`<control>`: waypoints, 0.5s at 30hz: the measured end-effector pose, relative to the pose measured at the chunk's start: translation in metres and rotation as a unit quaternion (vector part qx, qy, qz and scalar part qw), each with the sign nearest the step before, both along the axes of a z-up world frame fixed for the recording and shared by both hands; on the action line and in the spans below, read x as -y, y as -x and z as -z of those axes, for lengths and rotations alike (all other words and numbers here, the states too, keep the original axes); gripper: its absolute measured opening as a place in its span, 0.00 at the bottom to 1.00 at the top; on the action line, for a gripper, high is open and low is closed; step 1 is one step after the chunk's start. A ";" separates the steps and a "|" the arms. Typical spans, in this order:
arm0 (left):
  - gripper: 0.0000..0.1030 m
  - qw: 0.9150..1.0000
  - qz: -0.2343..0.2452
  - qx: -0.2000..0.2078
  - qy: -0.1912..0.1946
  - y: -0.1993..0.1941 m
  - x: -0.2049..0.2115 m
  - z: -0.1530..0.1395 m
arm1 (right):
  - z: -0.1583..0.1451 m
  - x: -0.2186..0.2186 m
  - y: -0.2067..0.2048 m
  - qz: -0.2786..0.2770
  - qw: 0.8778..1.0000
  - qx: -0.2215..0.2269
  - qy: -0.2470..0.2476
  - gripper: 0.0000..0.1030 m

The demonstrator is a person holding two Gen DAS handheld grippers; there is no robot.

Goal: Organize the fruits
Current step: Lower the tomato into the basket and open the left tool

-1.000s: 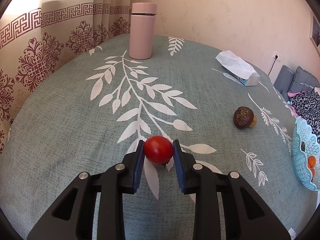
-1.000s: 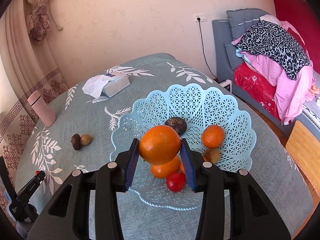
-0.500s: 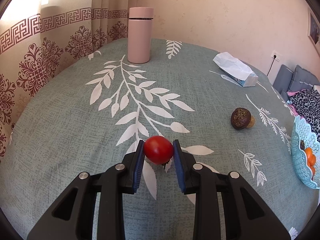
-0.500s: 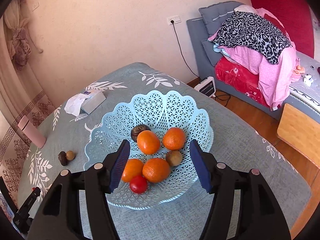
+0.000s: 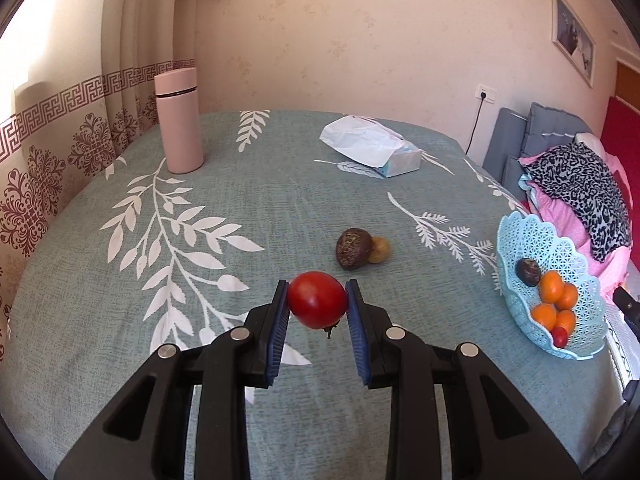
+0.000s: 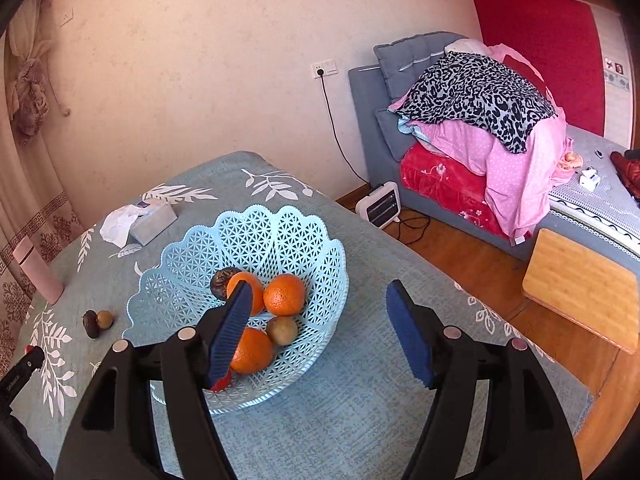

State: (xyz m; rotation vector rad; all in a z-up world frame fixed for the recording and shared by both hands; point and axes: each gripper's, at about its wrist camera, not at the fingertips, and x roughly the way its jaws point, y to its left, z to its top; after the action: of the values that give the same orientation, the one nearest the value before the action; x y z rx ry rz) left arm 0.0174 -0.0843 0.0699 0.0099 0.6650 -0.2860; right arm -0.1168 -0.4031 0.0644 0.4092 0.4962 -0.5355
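Observation:
My left gripper [image 5: 317, 300] is shut on a red tomato [image 5: 317, 299], held a little above the green tablecloth. Just beyond it lie a dark brown fruit [image 5: 352, 249] and a small tan fruit [image 5: 379, 249], touching each other. The light blue lattice basket [image 5: 520, 236] at the right holds several oranges, a dark fruit and a red one. In the right wrist view my right gripper [image 6: 320, 312] hangs over the basket's [image 6: 280, 224] near right rim, its jaws opening with nothing between them. An orange [image 6: 285, 294] lies in the basket beside a kiwi [image 6: 281, 330].
A pink flask [image 5: 178, 120] stands at the table's far left by the curtain. A tissue box [image 5: 372, 147] lies at the back. Off the table's right side are a wooden stool [image 6: 580, 288], a small heater [image 6: 378, 205] and a sofa piled with clothes [image 6: 472, 96].
The right gripper let go of an orange into the basket, spread its jaws and drew back to the right. The left gripper lifted the tomato and swung right toward the brown fruit and basket.

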 end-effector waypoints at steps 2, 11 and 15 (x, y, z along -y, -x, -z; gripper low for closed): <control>0.28 1.000 0.023 0.001 0.001 0.002 0.016 -0.005 | 0.002 -0.001 0.001 -0.003 1.000 0.002 0.005 0.69; 0.28 0.993 0.118 -0.020 0.021 0.009 0.086 -0.011 | 0.009 0.008 0.010 0.006 1.000 0.016 0.003 0.77; 0.28 0.989 0.140 -0.032 0.017 0.009 0.113 -0.007 | 0.013 0.011 0.009 0.007 1.000 0.014 -0.005 0.78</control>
State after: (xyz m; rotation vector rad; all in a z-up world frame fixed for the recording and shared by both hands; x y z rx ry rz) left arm 0.0080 -0.1972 0.0773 0.0614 0.7236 -0.5711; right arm -0.1263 -0.4143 0.0509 0.4291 0.4694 -0.5403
